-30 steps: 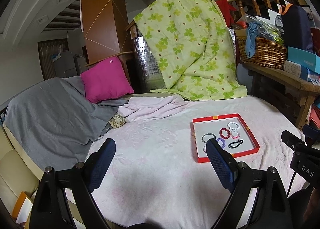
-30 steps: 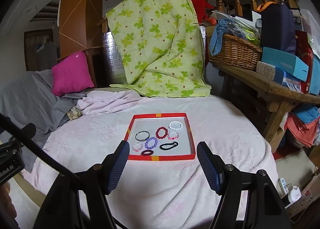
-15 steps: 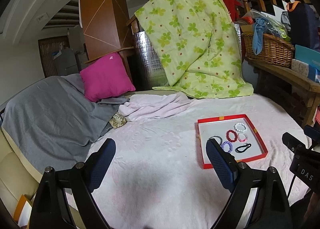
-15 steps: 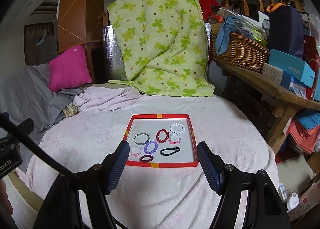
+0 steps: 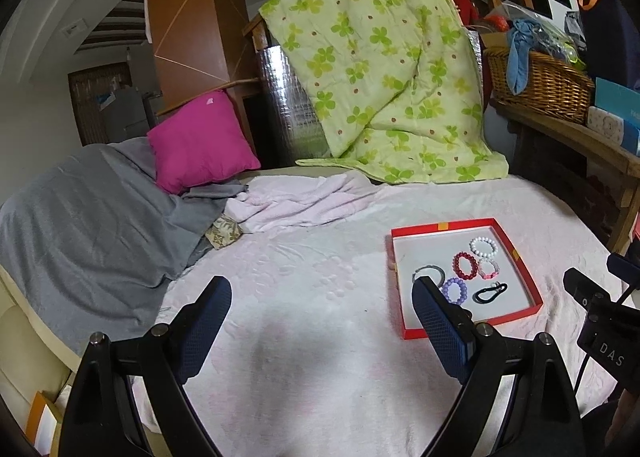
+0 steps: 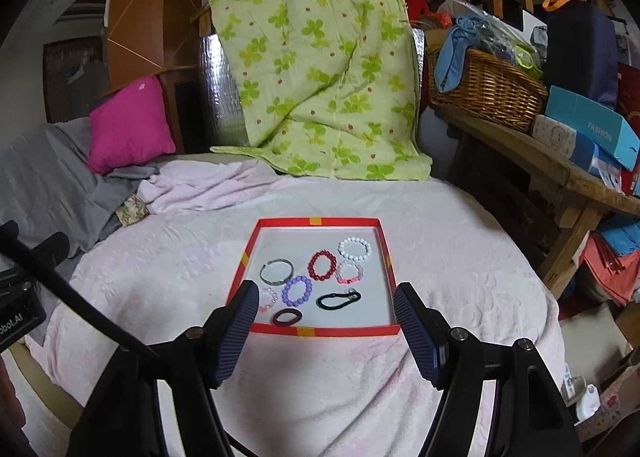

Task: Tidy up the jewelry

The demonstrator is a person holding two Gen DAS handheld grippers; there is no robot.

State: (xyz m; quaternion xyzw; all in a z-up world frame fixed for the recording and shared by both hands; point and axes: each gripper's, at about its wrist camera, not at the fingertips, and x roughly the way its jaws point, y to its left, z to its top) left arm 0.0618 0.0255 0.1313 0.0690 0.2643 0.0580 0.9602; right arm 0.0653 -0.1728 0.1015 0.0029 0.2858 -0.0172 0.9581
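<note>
A red-rimmed shallow tray (image 6: 316, 331) (image 5: 468, 225) lies on the pale pink blanket. Inside it lie several bracelets: white beads (image 6: 354, 248), red beads (image 6: 321, 265), purple beads (image 6: 297, 290), a grey bangle (image 6: 276, 271), a pink one (image 6: 349, 272), a black clip loop (image 6: 338, 300) and a dark band (image 6: 287, 317). My right gripper (image 6: 324, 307) hovers open just before the tray's near edge, nothing between its fingers. My left gripper (image 5: 322, 307) is open over bare blanket, left of the tray; its right finger (image 5: 438, 323) overlaps the tray's near left corner in view.
A green floral quilt (image 6: 316, 69) hangs at the back. A magenta pillow (image 5: 200, 141) and grey sheet (image 5: 88, 217) lie at the left. A wooden bench (image 6: 560, 173) with a wicker basket (image 6: 488, 89) and boxes stands at the right.
Both grippers have moved forward toward the tray, which now looks larger and closer in both views. Their jaws have stayed as wide as before.
</note>
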